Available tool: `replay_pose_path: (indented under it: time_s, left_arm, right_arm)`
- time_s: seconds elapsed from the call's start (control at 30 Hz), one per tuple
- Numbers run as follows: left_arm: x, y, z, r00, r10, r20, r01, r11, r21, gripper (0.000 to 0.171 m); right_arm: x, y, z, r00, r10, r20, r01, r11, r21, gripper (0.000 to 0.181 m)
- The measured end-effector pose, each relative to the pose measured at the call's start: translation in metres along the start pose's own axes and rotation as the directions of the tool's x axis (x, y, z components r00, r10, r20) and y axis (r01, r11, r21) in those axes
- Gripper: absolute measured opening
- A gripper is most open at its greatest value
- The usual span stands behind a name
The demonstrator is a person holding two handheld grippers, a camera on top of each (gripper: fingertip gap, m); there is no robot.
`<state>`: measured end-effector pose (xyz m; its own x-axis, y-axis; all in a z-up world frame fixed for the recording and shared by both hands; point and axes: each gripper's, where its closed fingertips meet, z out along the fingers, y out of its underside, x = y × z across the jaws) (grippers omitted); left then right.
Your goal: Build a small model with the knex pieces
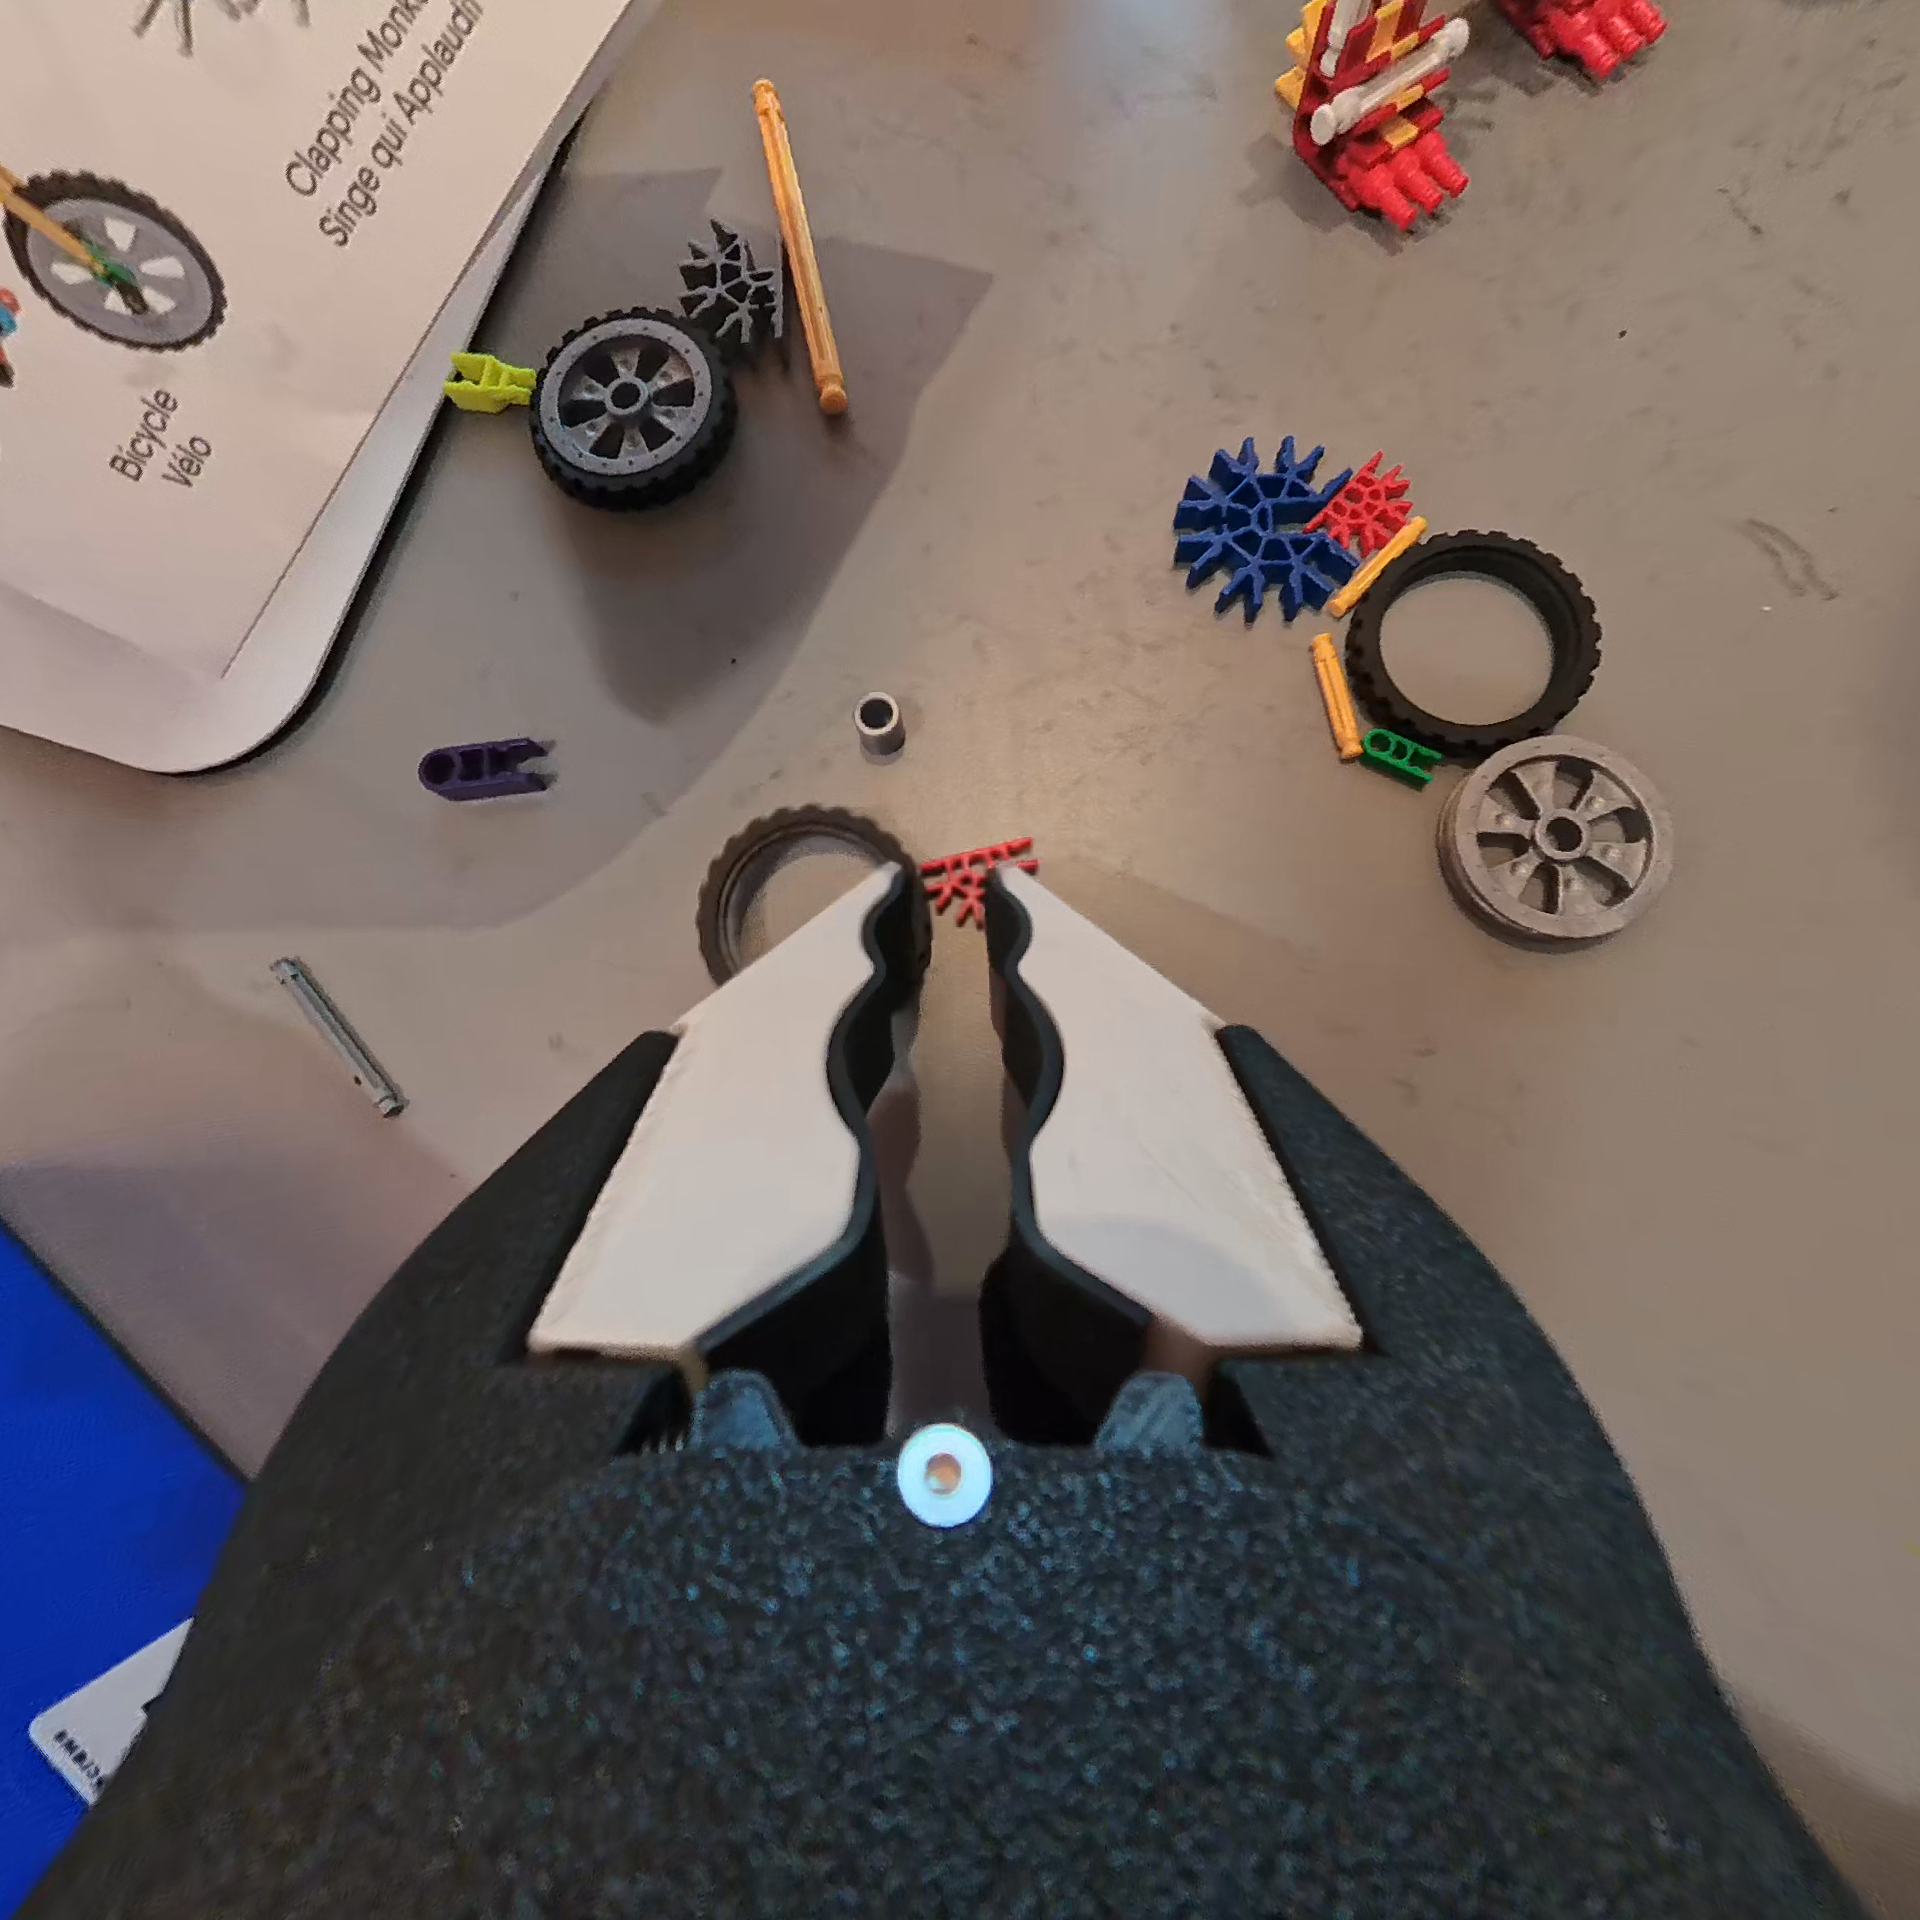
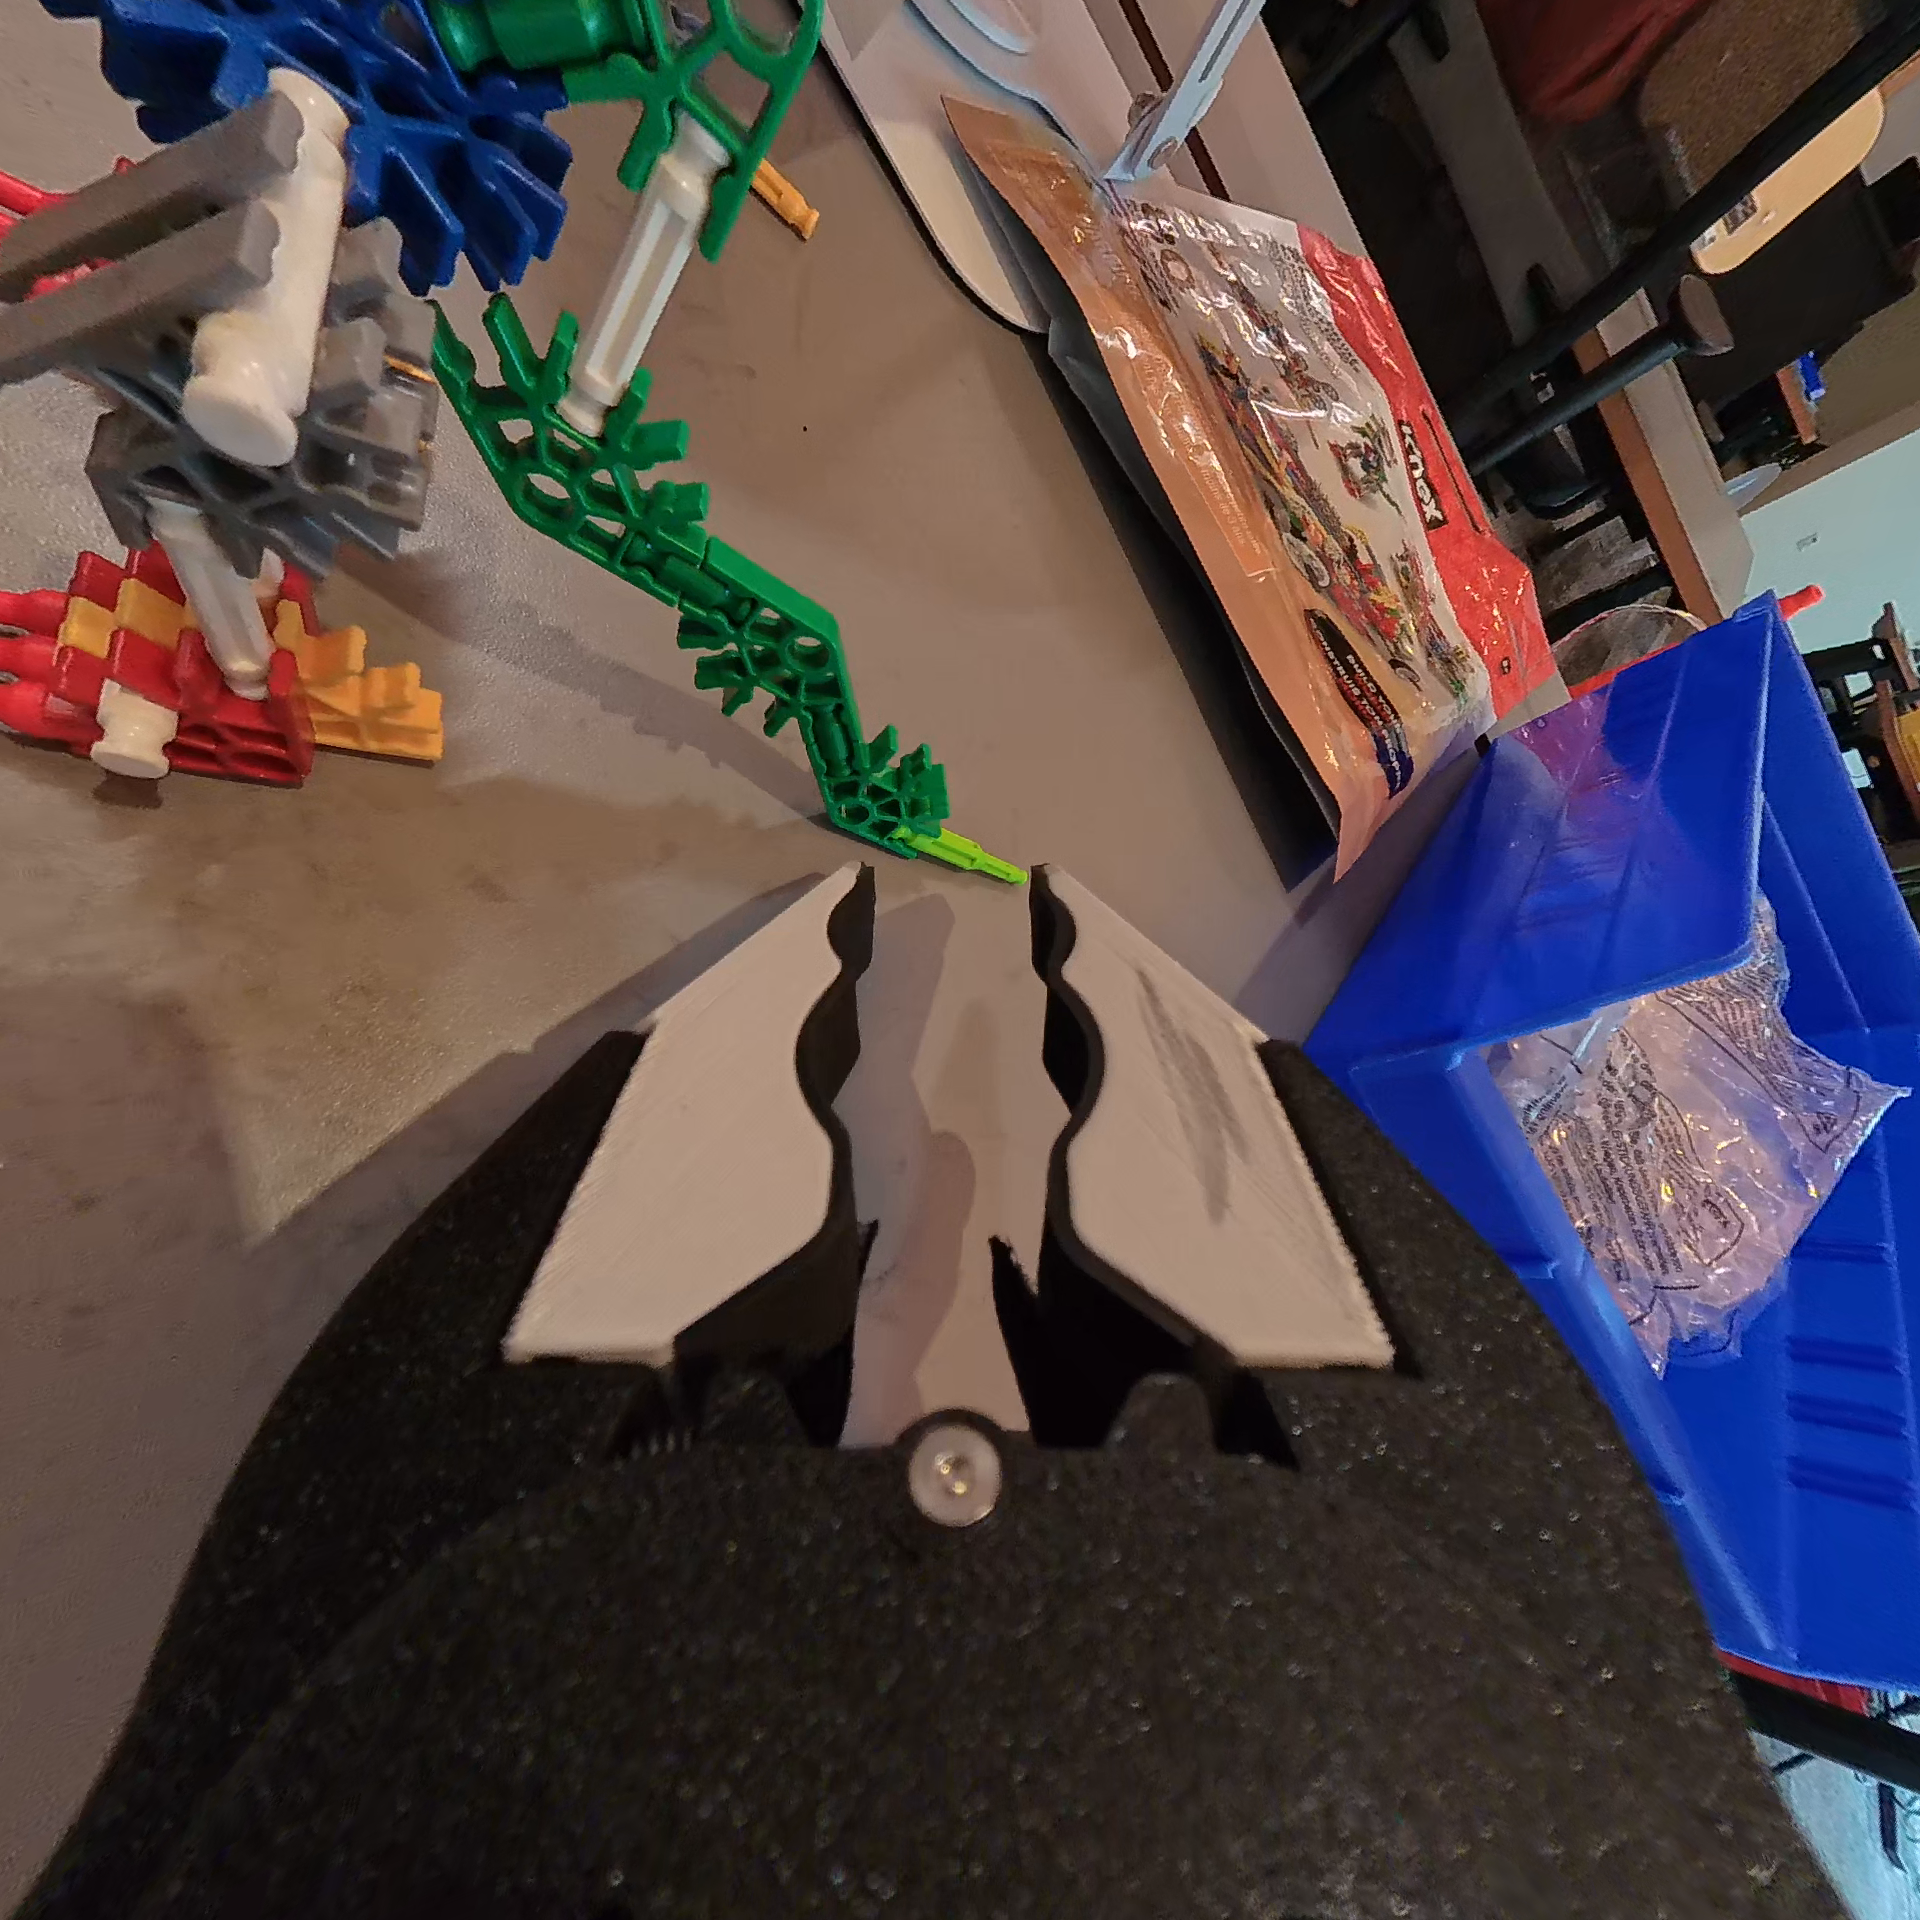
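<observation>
left wrist view, left hand-held gripper [image 1: 943, 883] slightly apart at red connector [image 1: 971, 875], right hand-held gripper [image 2: 951, 881] apart, empty

Open desk [image 1: 1039, 644] lay ahead of the left fingers [image 1: 831, 1039], past a tyre [image 1: 743, 862] and red connector [image 1: 961, 878]. A blue bin [image 2: 1662, 935] blocked the right side.

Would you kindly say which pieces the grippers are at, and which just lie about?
At the grippers: left gripper, red connector, black tyre; right gripper, lime rod.
Lying about: assembled wheel, grey hub, blue connector, purple clip, blue bin.
</observation>
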<state>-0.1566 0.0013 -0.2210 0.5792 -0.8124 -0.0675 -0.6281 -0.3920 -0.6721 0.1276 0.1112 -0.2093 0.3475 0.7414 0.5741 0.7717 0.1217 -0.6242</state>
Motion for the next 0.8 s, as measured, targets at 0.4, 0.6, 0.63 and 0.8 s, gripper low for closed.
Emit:
replay_pose_path:
  time_s: [0.4,0.6,0.63,0.8]
  left_arm:
    - [0.021,-0.042,-0.049,0.987,0.100,0.125,-0.111,0.991,0.081,0.036]
    - [-0.026,-0.031,-0.157,0.900,0.095,0.426,-0.102,0.995,-0.005,0.030]
    - [-0.038,-0.019,-0.175,0.882,0.086,0.463,-0.073,0.996,-0.047,0.028]
    - [-0.084,0.050,-0.233,0.856,-0.032,0.515,0.123,0.982,-0.144,0.024]
  right_arm:
    - [-0.001,-0.003,-0.001,1.000,-0.008,-0.002,0.008,1.000,0.011,0.030]
    - [-0.003,-0.002,0.000,1.000,-0.010,0.006,0.010,1.000,0.003,0.030]
    - [-0.003,-0.002,0.000,1.000,-0.010,0.006,0.010,1.000,0.005,0.030]
    - [-0.003,-0.003,0.000,1.000,-0.009,0.005,0.009,1.000,0.010,0.030]
